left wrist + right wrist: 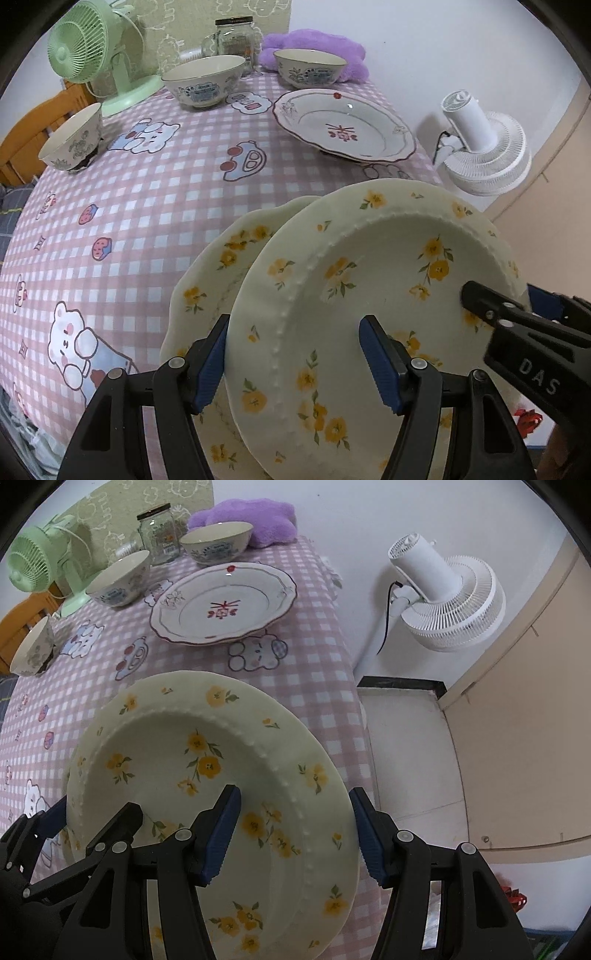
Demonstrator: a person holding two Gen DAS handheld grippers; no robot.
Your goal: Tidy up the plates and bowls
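A cream plate with yellow flowers (369, 258) (207, 760) is gripped at opposite rims by both grippers. My left gripper (295, 358) is shut on its near left rim, one pad under the edge and one on the inner face. My right gripper (295, 834) is shut on the right rim in the same way. Each wrist view also shows the other gripper at the plate's far rim: right gripper (498, 295), left gripper (92, 816). Partly hidden under the held plate is a second yellow-flower plate (207, 288) with a scalloped edge, lying on the checked tablecloth (155, 206).
Farther back on the table are a white plate with red flowers (347, 125) (221, 602) and three patterned bowls (203, 79) (310, 68) (72, 136). Behind them stand a green fan (85, 48), a glass jar (234, 40) and a purple cushion (314, 48). A white fan (443, 594) stands beyond the table's right edge.
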